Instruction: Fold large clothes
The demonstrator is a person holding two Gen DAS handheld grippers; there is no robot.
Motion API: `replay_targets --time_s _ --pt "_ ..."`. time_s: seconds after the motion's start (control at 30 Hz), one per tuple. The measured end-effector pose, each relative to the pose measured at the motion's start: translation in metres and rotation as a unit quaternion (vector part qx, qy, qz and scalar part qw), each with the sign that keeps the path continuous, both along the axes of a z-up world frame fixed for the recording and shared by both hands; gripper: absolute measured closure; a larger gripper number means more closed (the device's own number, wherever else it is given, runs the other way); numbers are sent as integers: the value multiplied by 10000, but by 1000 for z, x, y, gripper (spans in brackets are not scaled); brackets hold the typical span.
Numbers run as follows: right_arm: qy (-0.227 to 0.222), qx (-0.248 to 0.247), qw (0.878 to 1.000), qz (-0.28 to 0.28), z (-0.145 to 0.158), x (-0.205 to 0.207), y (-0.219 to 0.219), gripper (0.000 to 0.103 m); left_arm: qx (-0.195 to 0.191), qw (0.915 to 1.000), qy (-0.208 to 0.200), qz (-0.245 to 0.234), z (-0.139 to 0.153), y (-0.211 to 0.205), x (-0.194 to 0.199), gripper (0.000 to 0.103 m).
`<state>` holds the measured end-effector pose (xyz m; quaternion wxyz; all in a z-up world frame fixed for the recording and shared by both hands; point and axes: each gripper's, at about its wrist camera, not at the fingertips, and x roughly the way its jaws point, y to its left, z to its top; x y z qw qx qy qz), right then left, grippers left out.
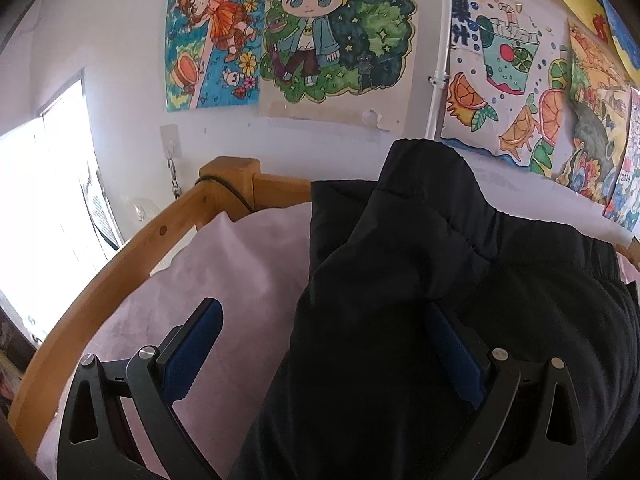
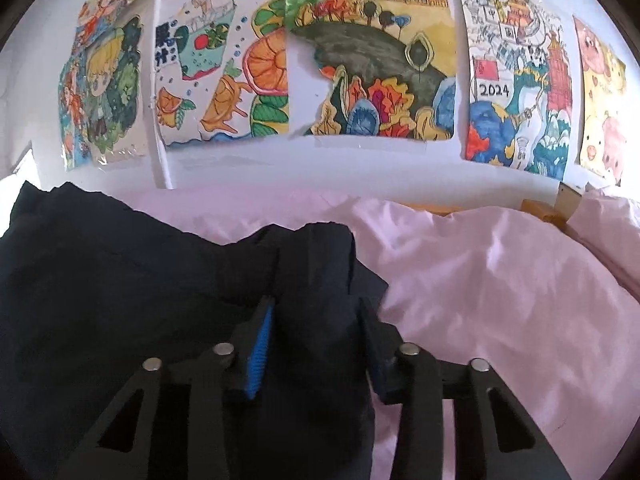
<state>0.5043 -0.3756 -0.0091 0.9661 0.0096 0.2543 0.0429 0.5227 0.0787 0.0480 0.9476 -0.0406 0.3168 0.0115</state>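
Left wrist view: I am holding my left hand-held gripper (image 1: 320,356) wide open over the bed (image 1: 224,280), its blue pads (image 1: 192,352) standing well apart. A fold of the black garment (image 1: 420,280) is rising between them, lying against the right pad and clear of the left one. The garment is spreading across the pink sheet toward the wooden bed frame (image 1: 132,248), beneath children's drawings (image 1: 336,32) taped to the wall.

Right wrist view: I am pinching a bunched fold of the black garment (image 2: 312,320) in my right hand-held gripper (image 2: 316,340), jaws partly closed with both pads pressing on the cloth. The rest of the garment is lying to the left on the pink bedding (image 2: 500,300), with more drawings (image 2: 372,48) on the wall.
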Motion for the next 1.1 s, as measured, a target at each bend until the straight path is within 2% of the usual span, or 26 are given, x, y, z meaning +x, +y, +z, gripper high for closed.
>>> replay_targets --time_s 0.2,0.3,0.4,0.63,0.73,0.83,0.93,1.03,1.1 --pt "261 87 9996 32 -15 17 -2 67 -657 9975 252 -35 -13 15 13 1" --pt "311 85 9995 33 -24 19 -1 65 -1107 9929 397 -157 -23 27 18 1" --pt "342 115 9993 23 -28 19 -1 62 -1369 9893 450 -237 -27 34 21 1" --pt "325 58 9995 -13 -30 16 0 62 -1267 9908 420 -233 -30 31 19 1" --pt "307 45 9995 -42 -25 16 -1 57 -1118 9931 324 -156 -27 27 15 1" --pt "191 123 9995 -202 -12 10 -8 44 -840 9962 -173 -142 -10 21 -3 1" --pt "-161 182 9997 -72 7 -12 -7 35 -672 9920 -940 -500 15 5 -34 1" --pt "-452 233 9975 486 26 -44 10 23 -460 9776 -1537 -1360 32 -28 -71 1" --pt "-596 115 9947 830 31 -61 26 20 -279 9670 -1631 -1938 34 -54 -84 1"
